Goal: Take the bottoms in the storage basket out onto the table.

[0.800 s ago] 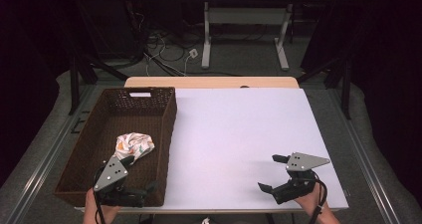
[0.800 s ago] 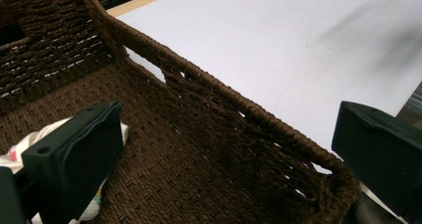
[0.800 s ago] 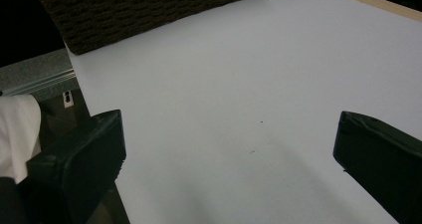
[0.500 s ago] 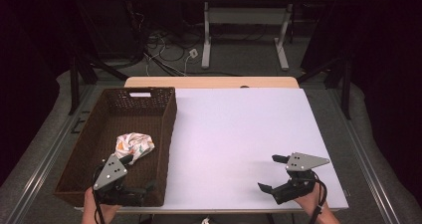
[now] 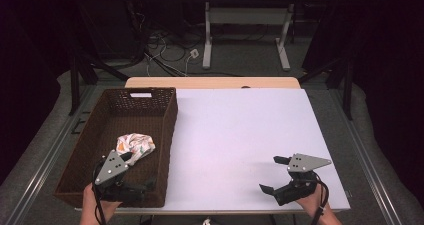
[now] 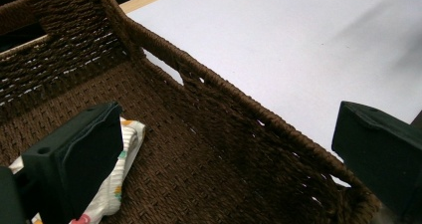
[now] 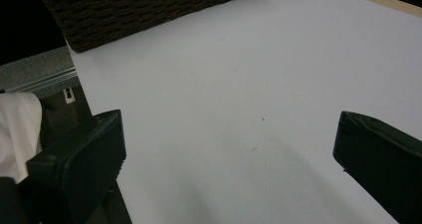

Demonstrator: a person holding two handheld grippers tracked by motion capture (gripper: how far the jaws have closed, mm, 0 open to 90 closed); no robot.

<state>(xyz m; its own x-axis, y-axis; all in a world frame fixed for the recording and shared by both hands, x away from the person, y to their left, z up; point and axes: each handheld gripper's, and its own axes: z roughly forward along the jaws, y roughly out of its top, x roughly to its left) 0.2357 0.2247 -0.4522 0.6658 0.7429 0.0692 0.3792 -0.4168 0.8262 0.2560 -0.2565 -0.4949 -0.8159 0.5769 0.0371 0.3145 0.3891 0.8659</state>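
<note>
- Left gripper (image 5: pixel 134 174): jaws spread wide and empty, held inside the basket (image 5: pixel 168 135) at its near end; seen along the jaws, one jaw stands over the cloth (image 6: pixel 117 186), the other by the basket's right wall.
- Right gripper (image 5: pixel 276 174): jaws apart, nothing between them, well right of the basket over the bare table (image 5: pixel 240 135).
- Cloth (image 5: pixel 135 145): crumpled, lying on the basket floor near its middle, just beyond the left gripper.
- Risk: closing from here would likely catch only a loose fold, so the cloth could slip free on lifting.
- Risk: the jaw beside the wall may snag the weave and drag the basket.
</note>
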